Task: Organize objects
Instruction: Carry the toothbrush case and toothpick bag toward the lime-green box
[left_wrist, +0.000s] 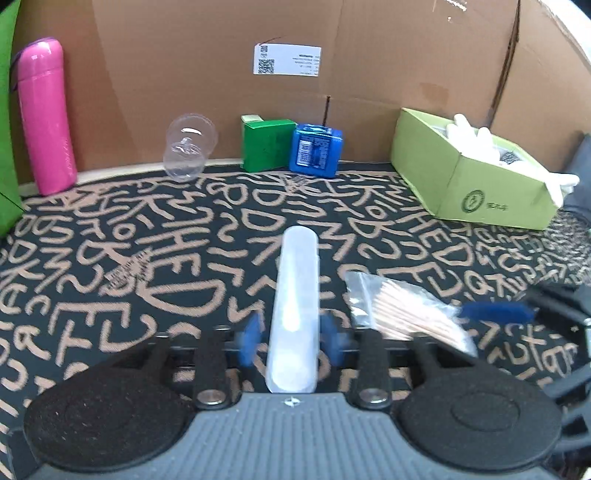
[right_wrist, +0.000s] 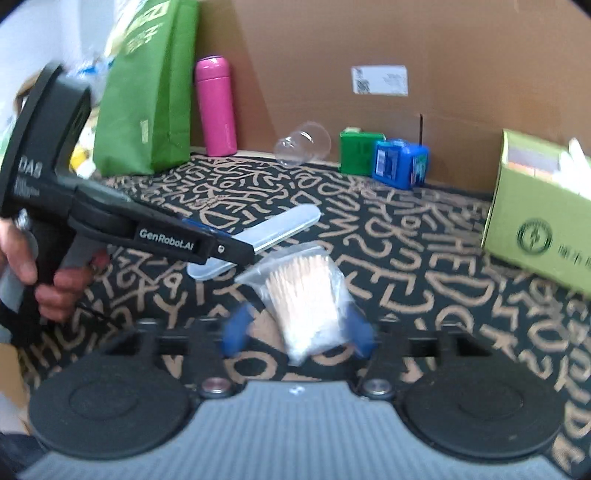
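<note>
Motion blur smears both sets of blue pads, so exact contact is hard to read. Left tongs (left_wrist: 292, 338) sit on either side of a translucent oblong case (left_wrist: 297, 314); pads look pressed on its sides, so grasping it. Case is frosted white, rounded ends, contents not visible, pointing away over the tabletop (left_wrist: 110, 240). Right tongs (right_wrist: 297, 332) flank a clear zip bag of cotton swabs (right_wrist: 306, 291); pads blurred and spread at the bag's edges, cannot tell if clamped. Bag lies just right of the case, pale wooden sticks bundled inside. Left gripper body reads "GenRobot.AI". Back row, left to right: pink bottle (left_wrist: 46, 118), clear cup (left_wrist: 188, 147) on its side, green box (left_wrist: 266, 144), blue pack (left_wrist: 316, 151) with unreadable print, lime box (left_wrist: 465, 173) with a round logo, contents partly cut off. White label (left_wrist: 287, 60) on the cardboard wall: QR codes, text too small.
</note>
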